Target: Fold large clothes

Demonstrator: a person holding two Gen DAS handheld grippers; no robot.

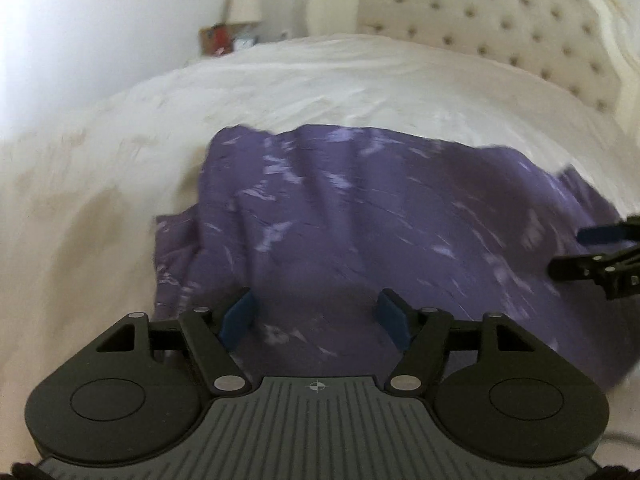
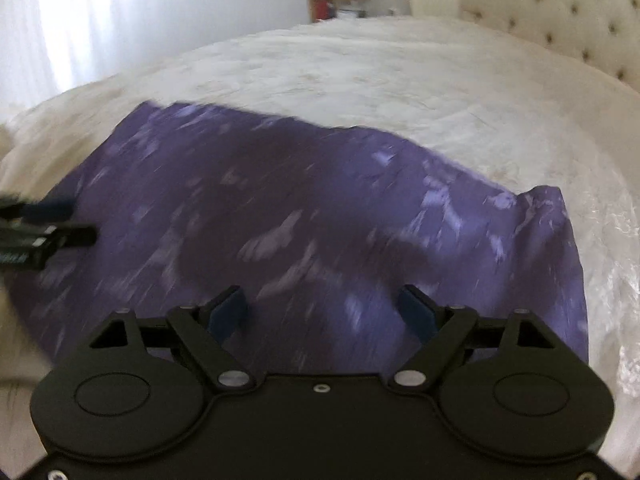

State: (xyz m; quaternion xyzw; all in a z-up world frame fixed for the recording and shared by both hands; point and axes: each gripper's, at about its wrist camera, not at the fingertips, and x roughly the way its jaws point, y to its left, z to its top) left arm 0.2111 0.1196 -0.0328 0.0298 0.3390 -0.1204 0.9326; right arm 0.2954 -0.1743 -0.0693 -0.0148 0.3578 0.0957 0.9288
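At the far left a bright white curtain (image 2: 60, 20) hung beside the wall. Next to it, past the bed's far edge, a bedside stand carried a red-and-brown box (image 1: 216, 40) and a pale lamp (image 1: 246, 2). The white bedspread (image 1: 360, 76) covered the whole bed, rumpled and slightly stained toward the left.

The purple garment (image 1: 360, 220), patterned with pale lilac flecks, lay spread across the near part of the bedspread, wrinkled, with one edge bunched up at its left and a raised fold at its right.

The left gripper (image 1: 316, 314) hung above the near edge of the garment, its blue-padded jaws spread apart with nothing between them but cloth showing below. The right gripper (image 2: 322, 312) hung over the garment further right, jaws likewise spread wide and pinching nothing. Each gripper showed at the edge of the other's view, over the cloth.

At the far right stood the cream tufted headboard (image 1: 520, 20), buttoned in rows.
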